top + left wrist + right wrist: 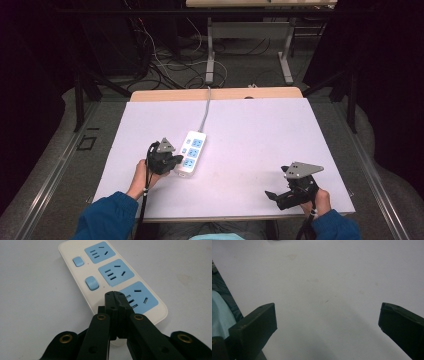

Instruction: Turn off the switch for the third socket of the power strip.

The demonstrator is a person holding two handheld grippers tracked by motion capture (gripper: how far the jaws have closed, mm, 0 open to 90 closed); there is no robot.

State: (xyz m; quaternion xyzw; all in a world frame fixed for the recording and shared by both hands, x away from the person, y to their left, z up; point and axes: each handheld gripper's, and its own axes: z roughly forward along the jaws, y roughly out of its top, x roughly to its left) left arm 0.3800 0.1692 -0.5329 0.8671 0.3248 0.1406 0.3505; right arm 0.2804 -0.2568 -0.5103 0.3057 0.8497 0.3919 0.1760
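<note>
So the left gripper [115, 293] has its jaws pressed fully together with nothing between them, tips sitting right over the near end of the white power strip [192, 152], roughly where the third blue switch would be next to the nearest socket [138, 298]. Looks to me like it's poking a switch, though I can't tell if it's actually touching. The right gripper [289, 194] is spread wide, holding nothing, parked well off to the right near the table edge.

What could go wrong: the strip is light and just lies loose on the table [260, 135], so a push that's off-centre could skid or pivot it instead of clicking anything. Closed tips could also slide off the rounded button onto the socket face.

Surface is a plain pale board, smooth, a few faint smudges. Behind it there's a dark room, with tangled cables on the floor [165, 65] and another table's legs.
</note>
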